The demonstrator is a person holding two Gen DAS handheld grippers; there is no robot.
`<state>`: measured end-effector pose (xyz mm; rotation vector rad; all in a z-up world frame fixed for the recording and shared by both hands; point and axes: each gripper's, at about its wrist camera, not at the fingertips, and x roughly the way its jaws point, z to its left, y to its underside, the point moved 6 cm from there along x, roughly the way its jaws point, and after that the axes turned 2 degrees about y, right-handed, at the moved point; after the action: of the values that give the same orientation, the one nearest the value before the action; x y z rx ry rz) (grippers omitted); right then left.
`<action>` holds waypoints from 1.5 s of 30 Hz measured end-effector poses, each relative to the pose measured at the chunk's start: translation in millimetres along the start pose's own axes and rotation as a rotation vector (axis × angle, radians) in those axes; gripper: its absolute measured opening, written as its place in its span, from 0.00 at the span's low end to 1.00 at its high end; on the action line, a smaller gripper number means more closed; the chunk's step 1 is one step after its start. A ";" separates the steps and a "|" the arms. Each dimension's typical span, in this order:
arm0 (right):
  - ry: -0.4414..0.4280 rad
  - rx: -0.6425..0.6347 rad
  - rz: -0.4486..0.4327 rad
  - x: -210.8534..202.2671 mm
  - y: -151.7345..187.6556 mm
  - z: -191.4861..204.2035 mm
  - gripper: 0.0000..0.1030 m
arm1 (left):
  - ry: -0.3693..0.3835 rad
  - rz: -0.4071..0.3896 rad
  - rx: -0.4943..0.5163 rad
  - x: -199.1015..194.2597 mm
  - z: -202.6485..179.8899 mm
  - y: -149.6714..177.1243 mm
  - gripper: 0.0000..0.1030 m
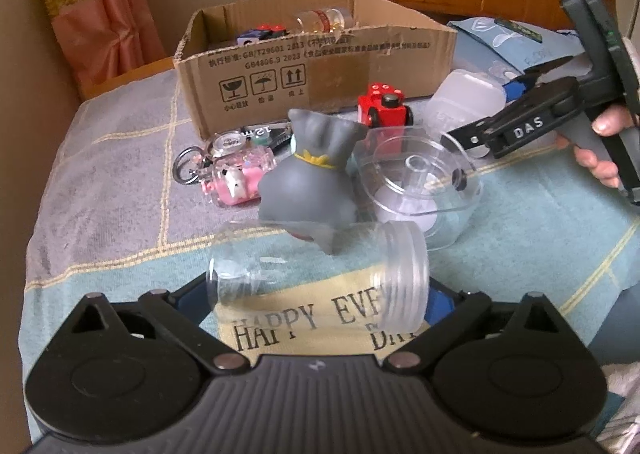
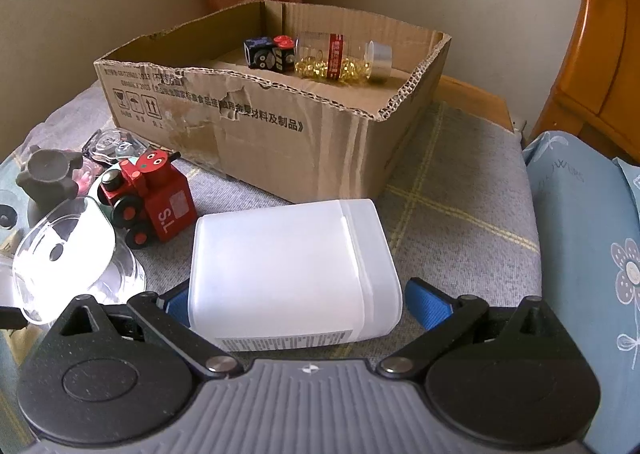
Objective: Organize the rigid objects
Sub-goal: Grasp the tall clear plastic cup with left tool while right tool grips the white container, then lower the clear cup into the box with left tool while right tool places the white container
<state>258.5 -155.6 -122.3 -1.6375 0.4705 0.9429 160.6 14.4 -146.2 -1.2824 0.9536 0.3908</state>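
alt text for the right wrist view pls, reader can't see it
The right tool is open around a white plastic bottle lying on a grey checked cloth. Behind it sits an open cardboard box holding a capsule bottle and a dark toy. To the left are a red toy train and a clear container.

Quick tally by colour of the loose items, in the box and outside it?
Clear plastic jars and bottles: 3
Red toy train: 1
White plastic container: 1
Grey rubber figure: 1
Pink keychain: 1
Dark toy cube: 1
Total: 8
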 end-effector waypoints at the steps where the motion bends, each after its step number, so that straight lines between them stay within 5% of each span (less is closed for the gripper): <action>1: 0.002 0.003 0.012 0.1 -0.9 0.0 1.00 | 0.001 -0.001 0.007 -0.7 -0.3 -0.6 0.95; 11: 0.014 -0.073 0.039 -9.0 -7.7 12.8 1.00 | 0.020 0.003 -0.001 -6.3 1.0 -4.5 0.92; 18: 0.029 -0.097 0.061 -11.1 -3.9 11.5 0.87 | 0.031 0.015 -0.031 -9.3 4.3 -3.1 0.87; 27: 0.036 -0.104 0.074 -17.3 -2.0 7.2 0.84 | 0.045 0.003 -0.059 -18.3 17.5 -9.6 0.87; 37: 0.009 -0.148 0.048 -56.9 -7.8 13.3 0.84 | 0.066 0.043 0.020 -45.8 28.2 -27.0 0.87; 45: -0.024 -0.168 -0.018 -96.9 -37.5 17.6 0.84 | 0.082 -0.004 0.083 -67.0 36.1 -70.5 0.87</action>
<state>221.9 -145.0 -24.2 -1.7767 0.3677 1.0093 186.5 44.2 -50.2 -1.2323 1.0265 0.2946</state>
